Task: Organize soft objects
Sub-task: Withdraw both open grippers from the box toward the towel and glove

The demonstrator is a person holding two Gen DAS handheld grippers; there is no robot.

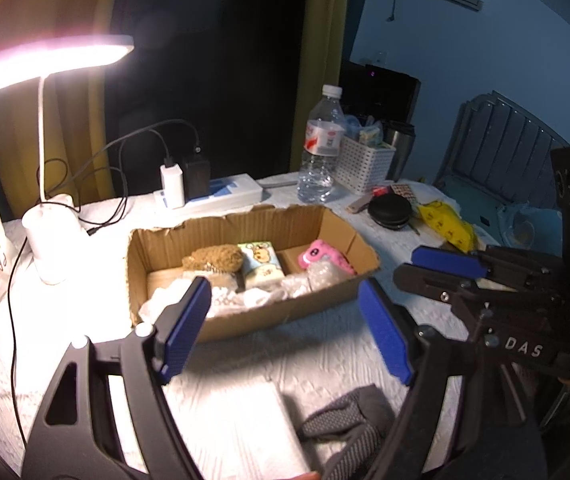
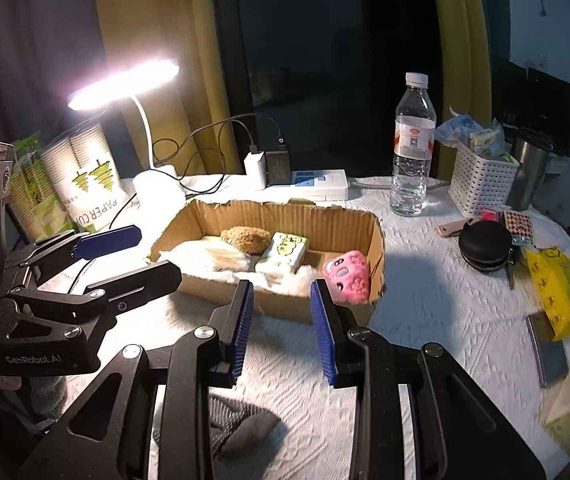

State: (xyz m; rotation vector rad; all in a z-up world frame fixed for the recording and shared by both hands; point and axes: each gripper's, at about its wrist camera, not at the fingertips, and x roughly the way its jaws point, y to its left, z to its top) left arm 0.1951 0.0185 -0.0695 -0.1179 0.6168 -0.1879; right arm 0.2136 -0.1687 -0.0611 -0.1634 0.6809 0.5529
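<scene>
Your left gripper (image 1: 285,328) stands spread, your right gripper (image 2: 283,330) pressed nearly together, both empty. One cardboard box (image 2: 317,212) holds one brown sponge (image 2: 245,238), one tissue pack (image 2: 283,256), one pink toy (image 2: 347,274); one grey cloth (image 2: 241,428) lies before it.

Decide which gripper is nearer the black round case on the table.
Right. The right gripper hangs before the cardboard box, with the black round case off to its right; the left gripper is farther left, by the box's other end.
</scene>
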